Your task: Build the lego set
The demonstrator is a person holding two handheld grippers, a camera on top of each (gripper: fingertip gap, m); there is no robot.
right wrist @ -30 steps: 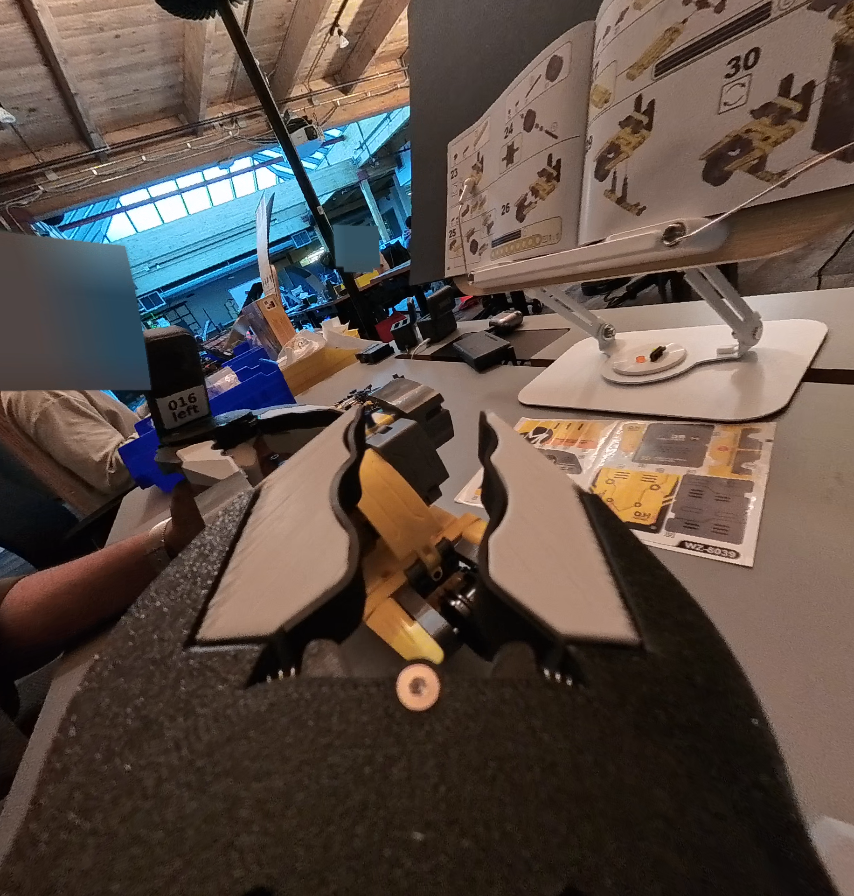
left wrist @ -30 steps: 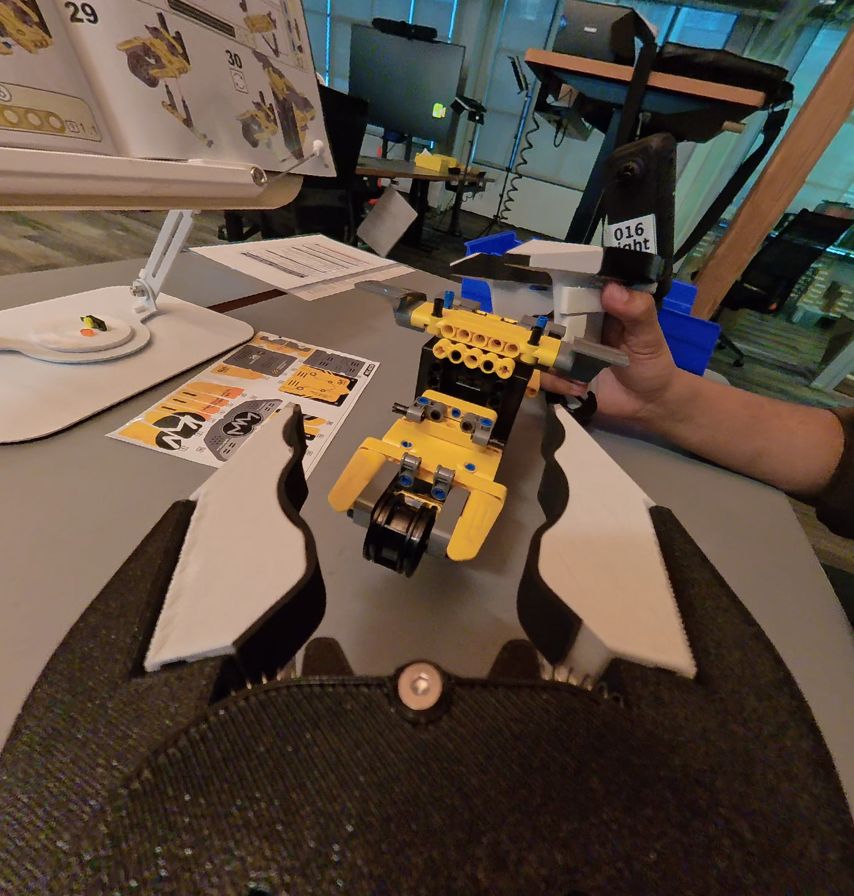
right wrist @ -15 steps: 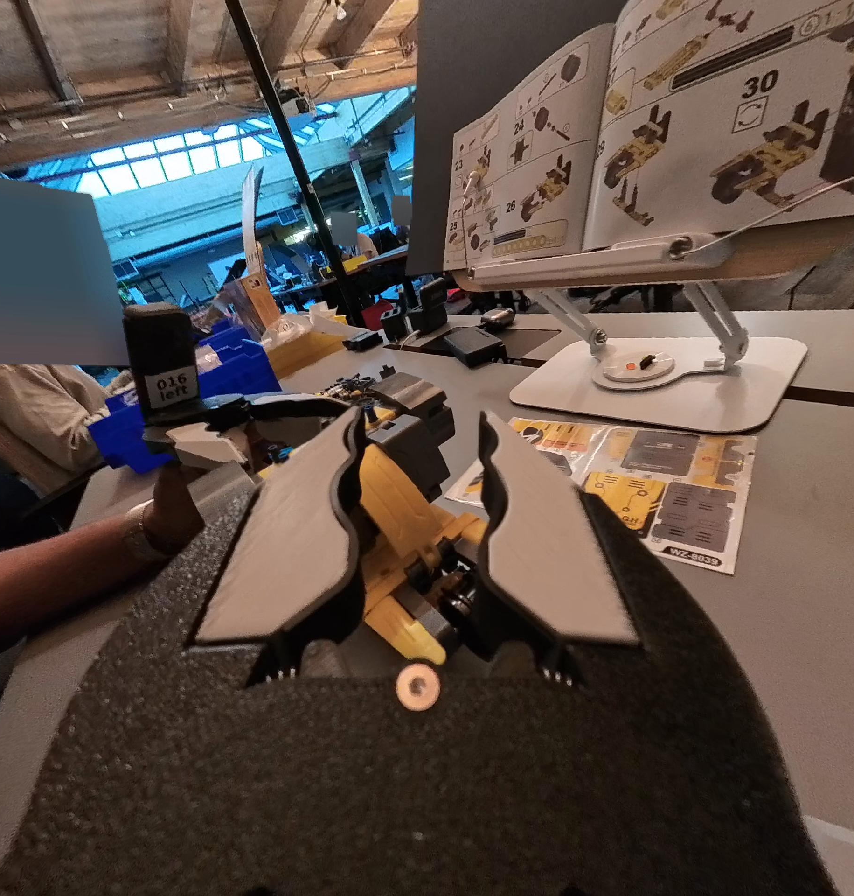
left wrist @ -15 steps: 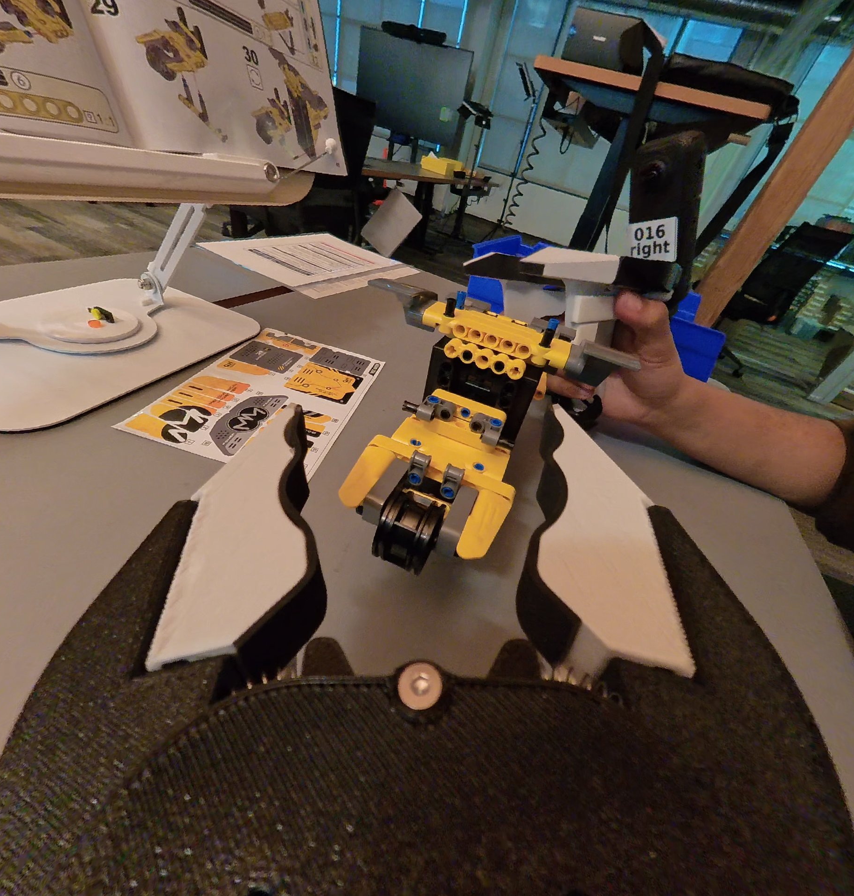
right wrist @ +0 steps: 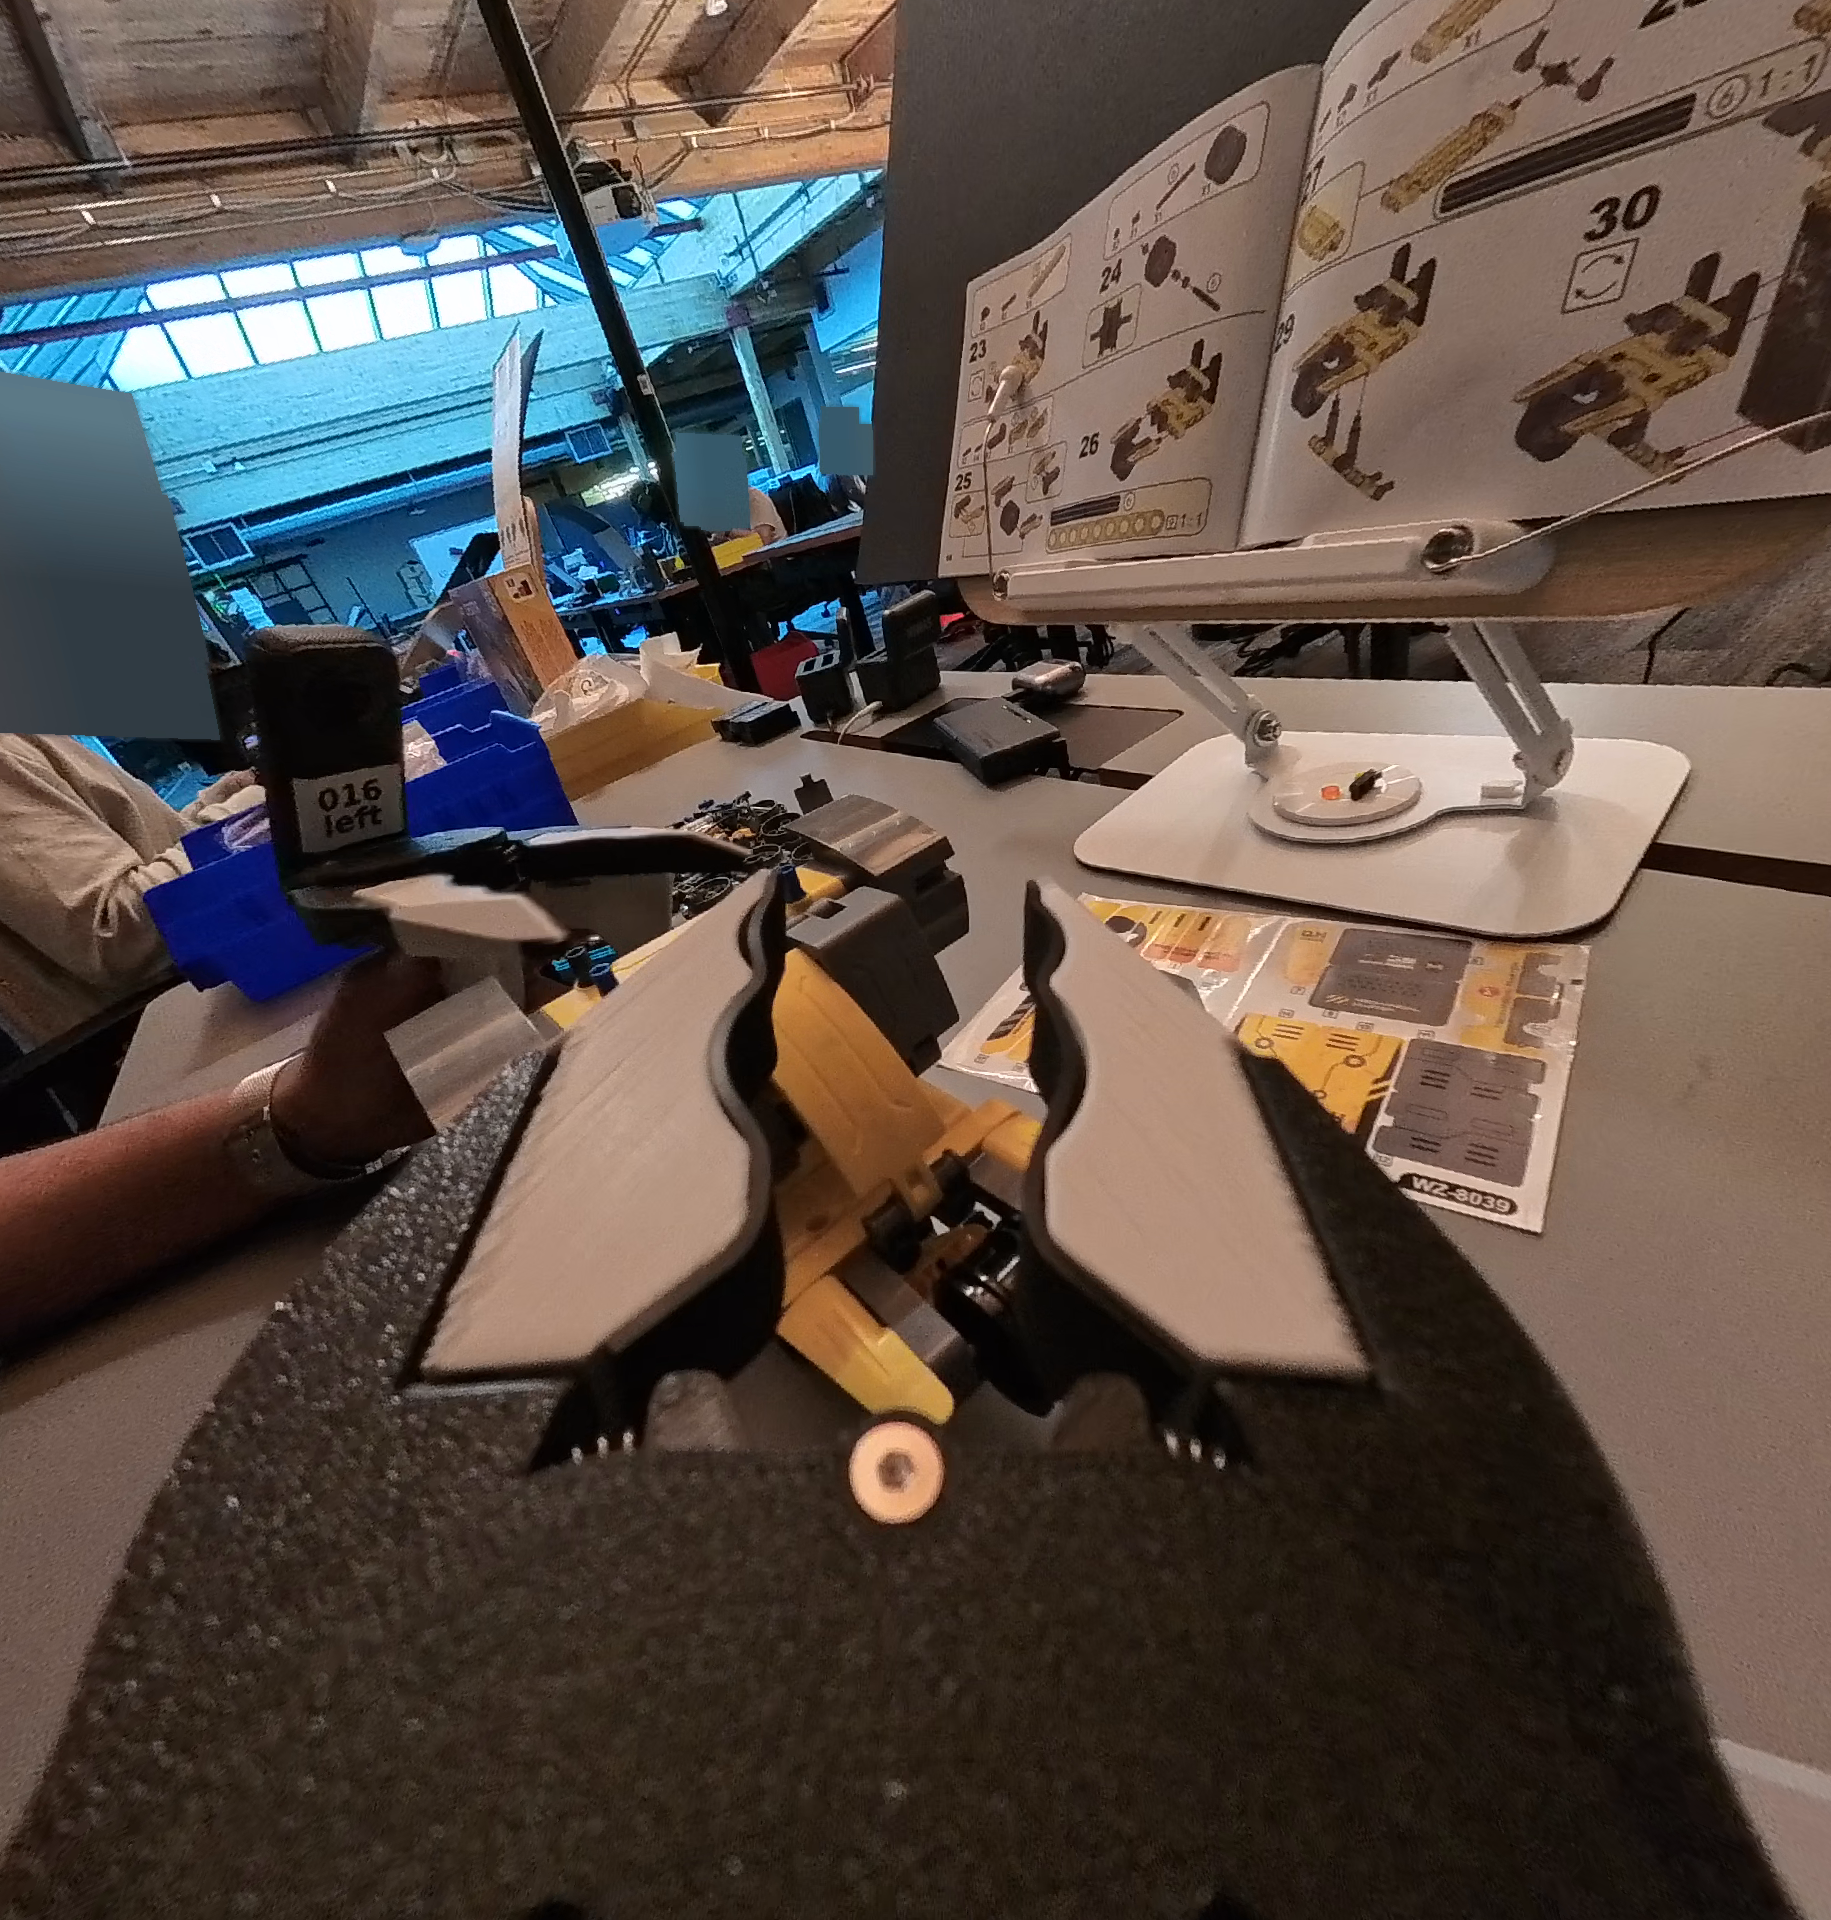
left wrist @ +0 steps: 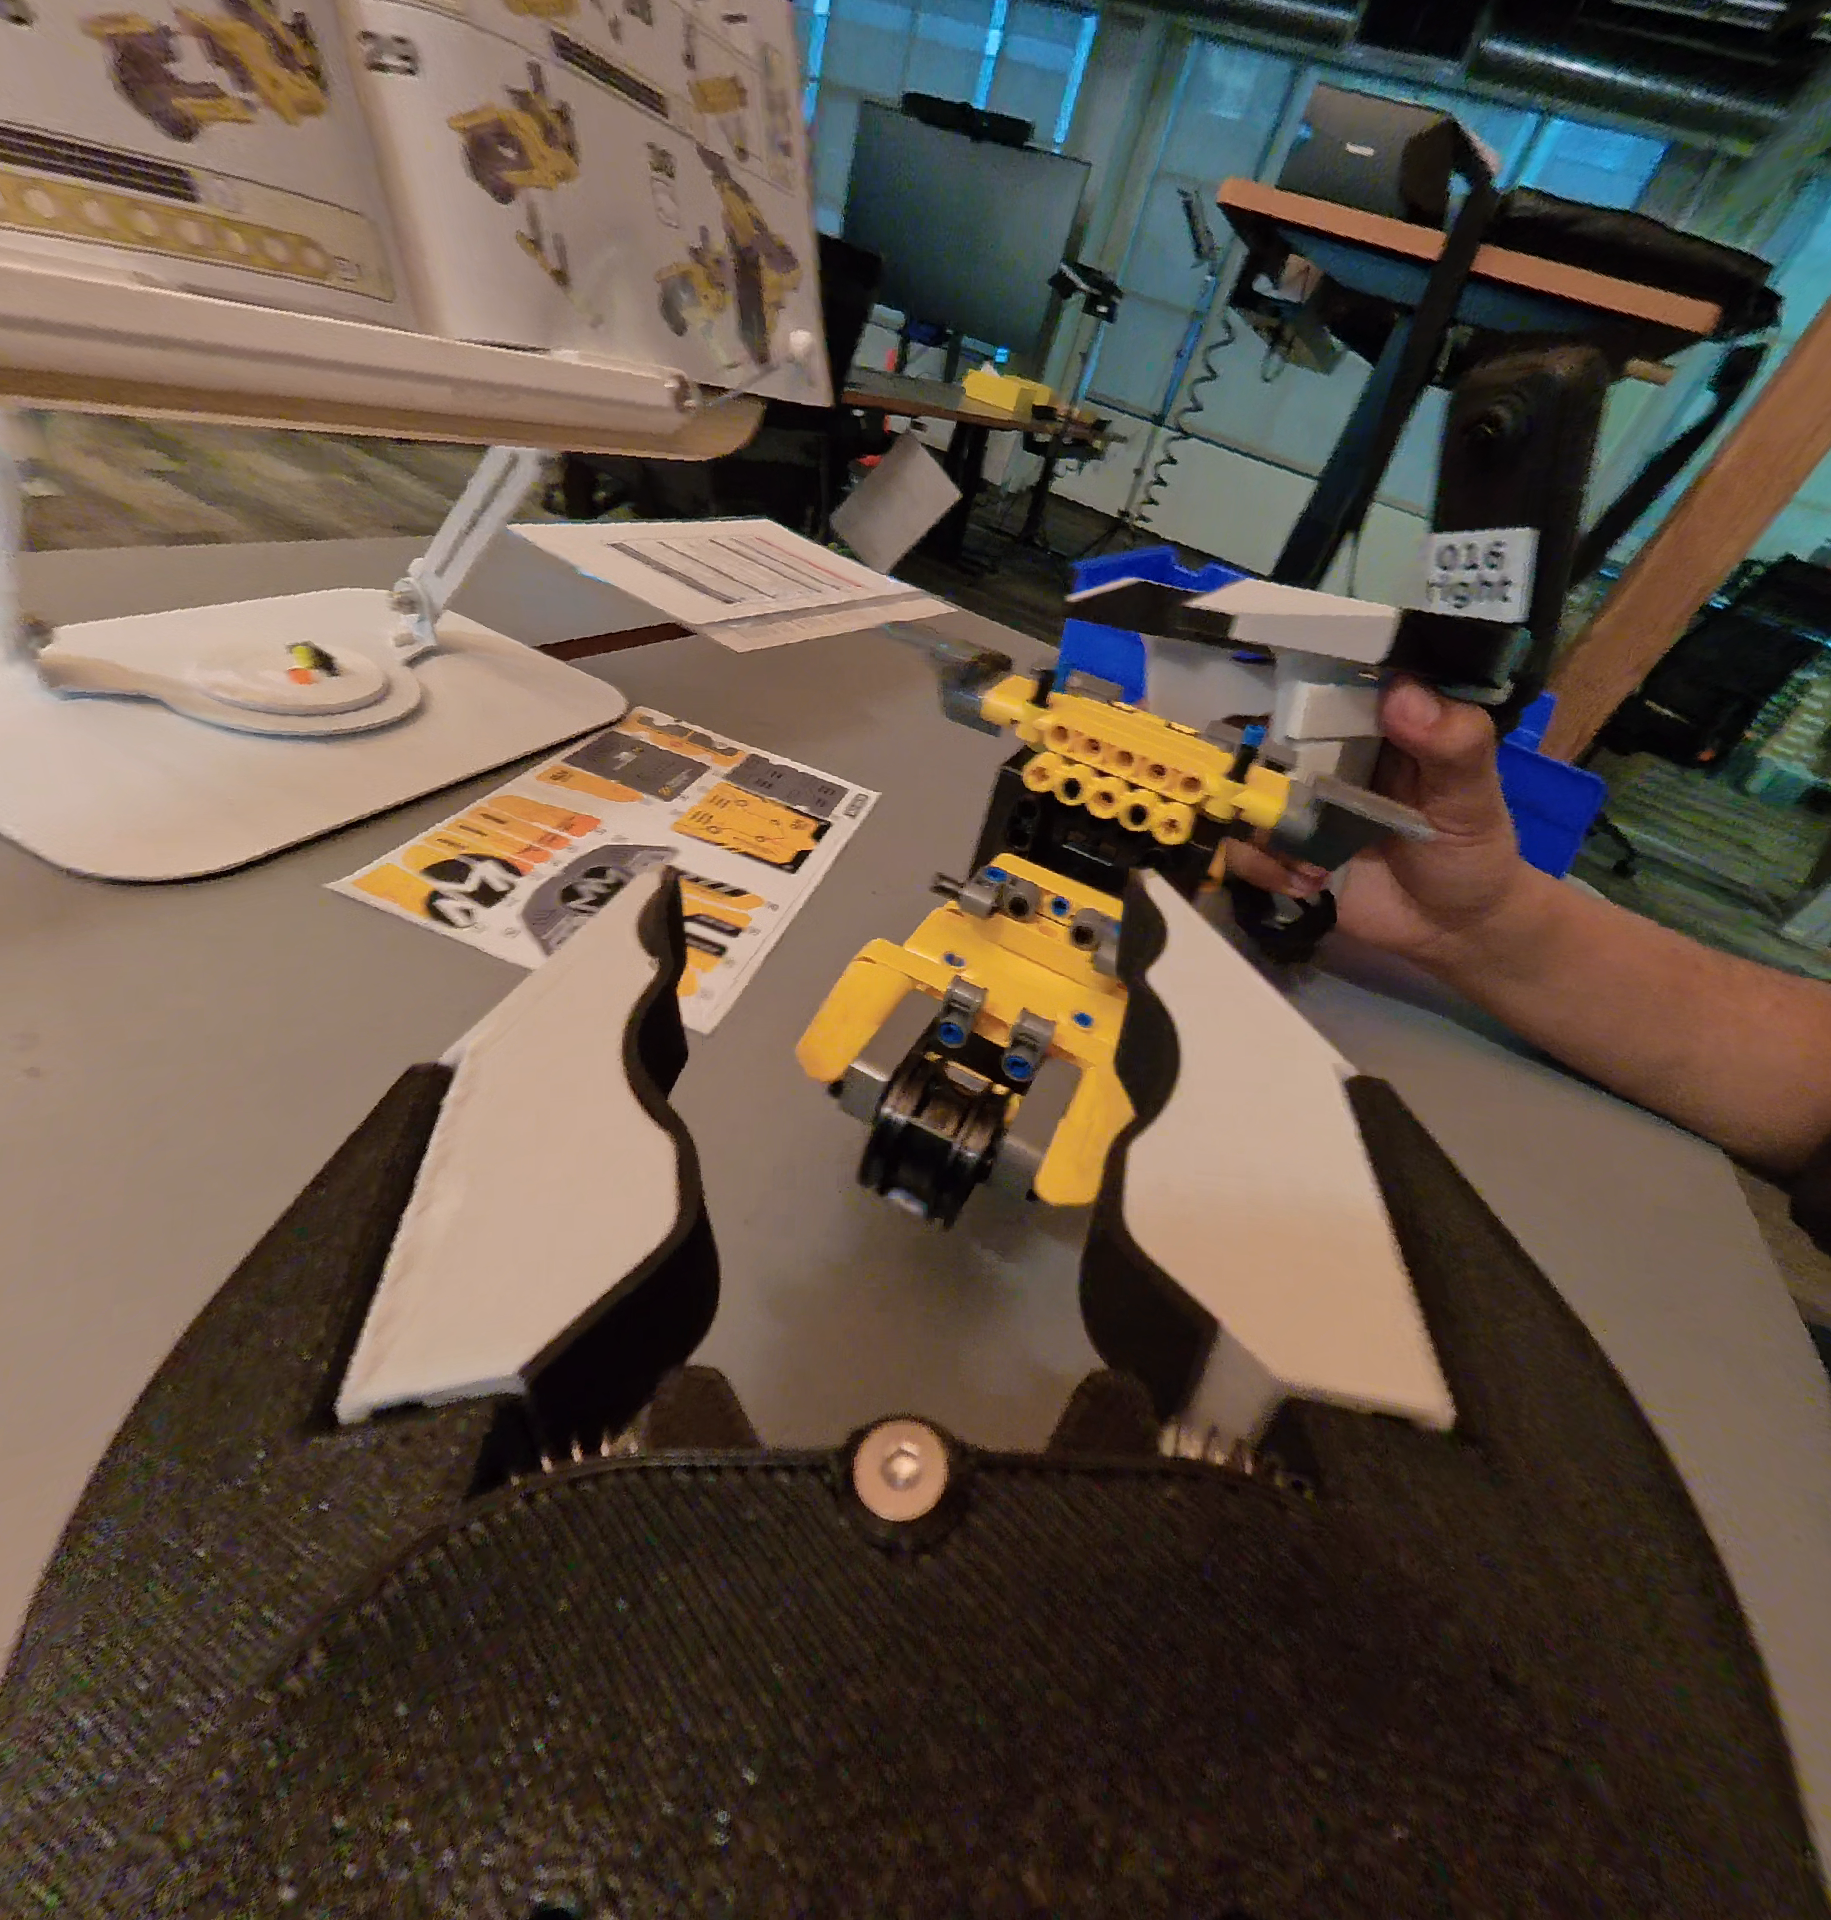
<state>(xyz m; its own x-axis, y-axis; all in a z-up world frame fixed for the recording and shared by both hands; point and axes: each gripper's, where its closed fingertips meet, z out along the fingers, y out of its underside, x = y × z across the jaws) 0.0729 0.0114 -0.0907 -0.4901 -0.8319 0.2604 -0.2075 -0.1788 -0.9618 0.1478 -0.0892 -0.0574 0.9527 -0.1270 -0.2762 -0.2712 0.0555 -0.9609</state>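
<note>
Model: yellow-and-black plastic brick-built vehicle (left wrist: 1004,997) sits on the grey table (left wrist: 215,1039), right of the printed sticker sheet (left wrist: 620,831). Right gripper (right wrist: 895,1091) pinches its rear body; left gripper (left wrist: 895,1049) is spread, its right finger near the model's front. Likely light, rigid, but pins pop loose; grip the solid chassis, not the black wheel (left wrist: 932,1132).

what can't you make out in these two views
- Right wrist view: where the right gripper pads touch the yellow toy vehicle; its own fingers cover the contact.
- Left wrist view: the instruction booklet is blurred and cut off by the top edge.
- Left wrist view: the blue bin contents, hidden behind the hand.
- Right wrist view: small parts on the table behind the vehicle, too small.
</note>
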